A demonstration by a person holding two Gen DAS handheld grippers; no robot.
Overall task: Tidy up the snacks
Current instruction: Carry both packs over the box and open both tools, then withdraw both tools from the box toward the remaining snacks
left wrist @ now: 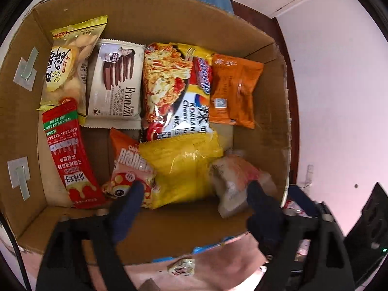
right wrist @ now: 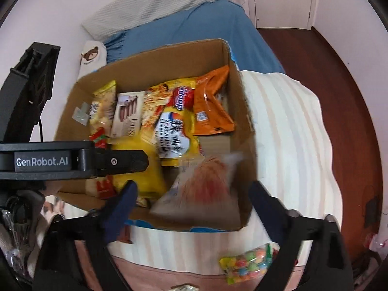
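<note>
An open cardboard box (left wrist: 157,17) holds several snacks: a yellow chip bag (left wrist: 65,65), Franzzi cookies (left wrist: 116,82), Korean cheese noodles (left wrist: 174,89), an orange pack (left wrist: 232,89), a red stick pack (left wrist: 68,155) and a yellow pack (left wrist: 179,169). A blurred clear bag with reddish contents (left wrist: 237,181) sits in the near right corner. My left gripper (left wrist: 196,186) hangs open over the box's near side, with nothing gripped. My right gripper (right wrist: 194,184) is open above that blurred bag (right wrist: 206,186), and its pads stand apart from it.
The box (right wrist: 169,60) rests on a striped cream blanket (right wrist: 291,133) on a bed with a blue sheet (right wrist: 194,26). A bag of coloured candies (right wrist: 249,264) lies in front of the box. A small wrapped snack (left wrist: 181,266) lies near the box's front. Wooden floor (right wrist: 351,97) is at the right.
</note>
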